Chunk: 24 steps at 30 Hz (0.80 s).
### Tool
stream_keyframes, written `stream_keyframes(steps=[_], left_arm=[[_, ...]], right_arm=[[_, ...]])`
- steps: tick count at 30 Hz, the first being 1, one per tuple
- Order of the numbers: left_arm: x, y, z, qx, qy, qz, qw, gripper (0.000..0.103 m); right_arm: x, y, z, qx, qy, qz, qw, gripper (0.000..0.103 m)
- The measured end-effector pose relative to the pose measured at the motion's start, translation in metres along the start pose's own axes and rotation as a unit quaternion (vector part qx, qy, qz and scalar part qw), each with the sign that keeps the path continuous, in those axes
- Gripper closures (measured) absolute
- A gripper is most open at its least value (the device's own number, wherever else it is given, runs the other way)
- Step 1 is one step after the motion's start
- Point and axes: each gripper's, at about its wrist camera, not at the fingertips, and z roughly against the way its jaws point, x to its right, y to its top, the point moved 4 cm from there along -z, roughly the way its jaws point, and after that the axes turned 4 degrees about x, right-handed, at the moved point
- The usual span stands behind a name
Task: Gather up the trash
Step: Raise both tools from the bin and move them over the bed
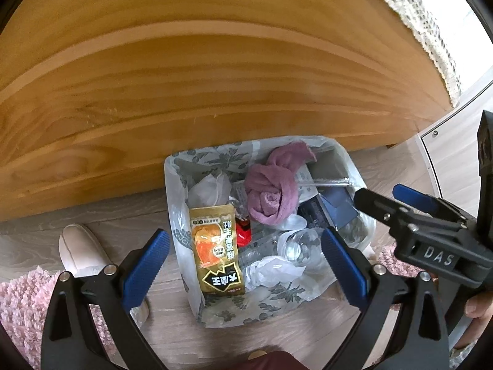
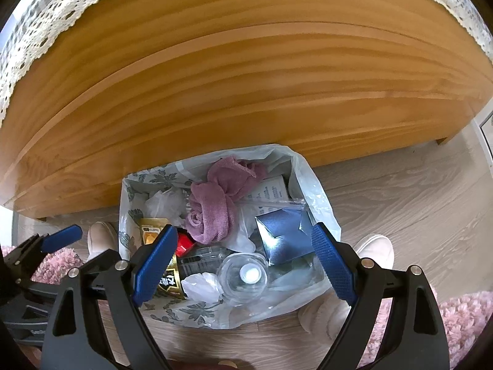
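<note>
A trash bin lined with a leaf-print plastic bag (image 1: 181, 178) (image 2: 129, 191) stands on the floor against a wooden bed frame. Inside lie a purple cloth (image 1: 274, 188) (image 2: 215, 209), a gold snack packet (image 1: 215, 246) (image 2: 168, 280), a dark blue box (image 1: 332, 206) (image 2: 283, 237), a clear plastic bottle (image 1: 292, 246) (image 2: 246, 274), a clear straw (image 2: 277, 203) and crumpled white plastic. My left gripper (image 1: 245, 265) hovers above the bin, open and empty. My right gripper (image 2: 242, 265) also hovers above it, open and empty; it shows at the right of the left wrist view (image 1: 397, 197).
The wooden bed frame (image 1: 215, 77) (image 2: 246, 77) with a lace-edged cover (image 2: 46, 24) fills the background. Pale slippers (image 1: 80, 246) (image 2: 376, 249) and pink fluffy rug (image 1: 18, 302) (image 2: 462, 317) lie on the grey wood floor beside the bin.
</note>
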Motion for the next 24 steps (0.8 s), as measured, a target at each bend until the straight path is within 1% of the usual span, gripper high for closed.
stream_keyframes(steps=[10,13,15,20,24], left_arm=[[0.006,0.005,0.01,0.018,-0.002,-0.016,0.9997,0.008],[0.006,0.006,0.014,0.026,-0.001,-0.017,0.9995,0.008],[0.006,0.007,0.019,0.035,0.003,-0.02,0.9992,0.008],[0.007,0.01,0.031,0.056,-0.001,-0.025,0.9981,0.008],[0.01,0.013,0.045,0.082,0.004,-0.035,0.996,0.008]], right_arm=[[-0.002,-0.002,0.003,0.006,-0.007,0.005,1.0,0.018],[-0.001,-0.002,0.008,0.011,-0.002,0.002,1.0,0.018],[-0.001,-0.002,0.011,0.017,-0.004,0.004,1.0,0.018],[0.0,0.0,0.023,0.03,0.0,-0.002,1.0,0.018],[0.0,0.002,0.036,0.05,0.0,-0.004,0.999,0.018]])
